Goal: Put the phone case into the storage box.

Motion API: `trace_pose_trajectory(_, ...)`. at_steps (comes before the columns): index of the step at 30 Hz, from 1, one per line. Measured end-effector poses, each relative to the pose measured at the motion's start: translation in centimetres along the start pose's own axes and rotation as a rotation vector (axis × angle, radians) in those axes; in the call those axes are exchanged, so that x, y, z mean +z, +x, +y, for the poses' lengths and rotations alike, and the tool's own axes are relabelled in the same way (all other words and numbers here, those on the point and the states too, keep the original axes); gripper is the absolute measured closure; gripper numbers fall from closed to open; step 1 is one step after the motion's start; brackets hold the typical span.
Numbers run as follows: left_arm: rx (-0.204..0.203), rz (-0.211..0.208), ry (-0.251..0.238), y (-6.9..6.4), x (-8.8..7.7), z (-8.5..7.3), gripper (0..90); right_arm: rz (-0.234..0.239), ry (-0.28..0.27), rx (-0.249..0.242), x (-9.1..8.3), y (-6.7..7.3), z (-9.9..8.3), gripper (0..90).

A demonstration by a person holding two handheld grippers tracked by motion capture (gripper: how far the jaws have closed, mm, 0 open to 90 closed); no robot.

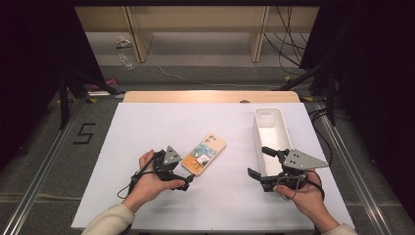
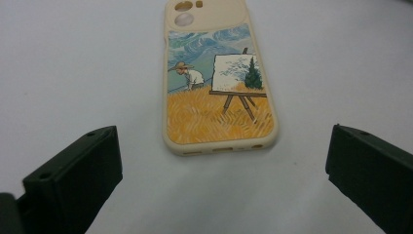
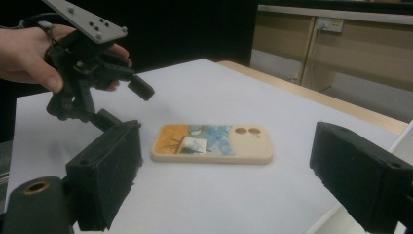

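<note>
Left tool [image 2: 221, 165] wide open — near phone case [image 2: 219, 83]

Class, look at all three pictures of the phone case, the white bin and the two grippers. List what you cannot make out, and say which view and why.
- Inside of the white bin: in the high view, its near end is hidden by the right gripper.
- Underside of the phone case: it lies face down on the table in every view.
- Left gripper: in the left gripper view, the bottom edge cuts off its fingers.
</note>
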State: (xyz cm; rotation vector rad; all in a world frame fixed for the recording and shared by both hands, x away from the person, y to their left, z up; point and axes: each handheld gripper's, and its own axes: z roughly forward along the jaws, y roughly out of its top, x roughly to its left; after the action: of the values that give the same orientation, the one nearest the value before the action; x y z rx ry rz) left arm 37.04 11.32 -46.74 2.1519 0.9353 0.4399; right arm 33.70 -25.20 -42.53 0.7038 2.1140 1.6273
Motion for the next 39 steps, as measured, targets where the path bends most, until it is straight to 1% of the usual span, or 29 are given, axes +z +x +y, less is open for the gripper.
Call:
trace_pose_trajectory(1,0.000,0.007,0.007,0.0,0.5,0.2,0.0,0.001,0.000,-0.001,0.0,0.0,0.0,12.5)
trace_pose_trajectory(2,0.000,0.007,0.007,0.0,0.5,0.2,0.0,0.001,0.000,-0.001,0.0,0.0,0.0,12.5)
trace_pose_trajectory(4,-0.003,0.004,0.018,0.0,1.3,0.5,0.0,0.002,-0.001,-0.001,0.0,0.0,0.0,12.5)
trace_pose_trajectory(5,-0.003,0.004,0.018,0.0,1.3,0.5,0.0,0.002,-0.001,-0.001,0.0,0.0,0.0,12.5)
trace_pose_trajectory(11,0.003,-0.018,0.040,-0.2,2.7,0.8,0.0,0.002,0.000,0.000,0.0,0.0,0.0,12.5)
trace_pose_trajectory(17,-0.002,-0.025,0.046,0.1,3.4,0.9,0.0,0.003,0.000,0.000,0.0,0.0,0.0,12.5)
trace_pose_trajectory(21,0.015,-0.024,0.059,0.1,3.9,1.0,0.0,0.004,0.000,-0.001,0.0,0.1,0.0,12.4)
trace_pose_trajectory(26,0.015,-0.025,0.071,0.2,4.4,1.2,0.0,0.004,0.000,0.001,0.1,0.1,0.0,12.4)
trace_pose_trajectory(29,0.031,-0.031,0.080,0.2,4.7,1.3,0.0,0.005,0.001,0.000,0.1,0.1,0.0,12.4)
trace_pose_trajectory(31,0.050,-0.036,0.089,0.1,4.9,1.4,0.0,0.006,0.001,0.001,0.1,0.1,0.0,12.4)
trace_pose_trajectory(34,0.049,-0.038,0.095,0.3,5.1,1.4,0.0,0.006,0.001,0.004,0.1,0.0,0.0,12.4)
trace_pose_trajectory(39,0.062,-0.052,0.103,0.3,5.5,1.6,0.0,0.006,0.000,0.004,0.1,0.0,0.0,12.4)
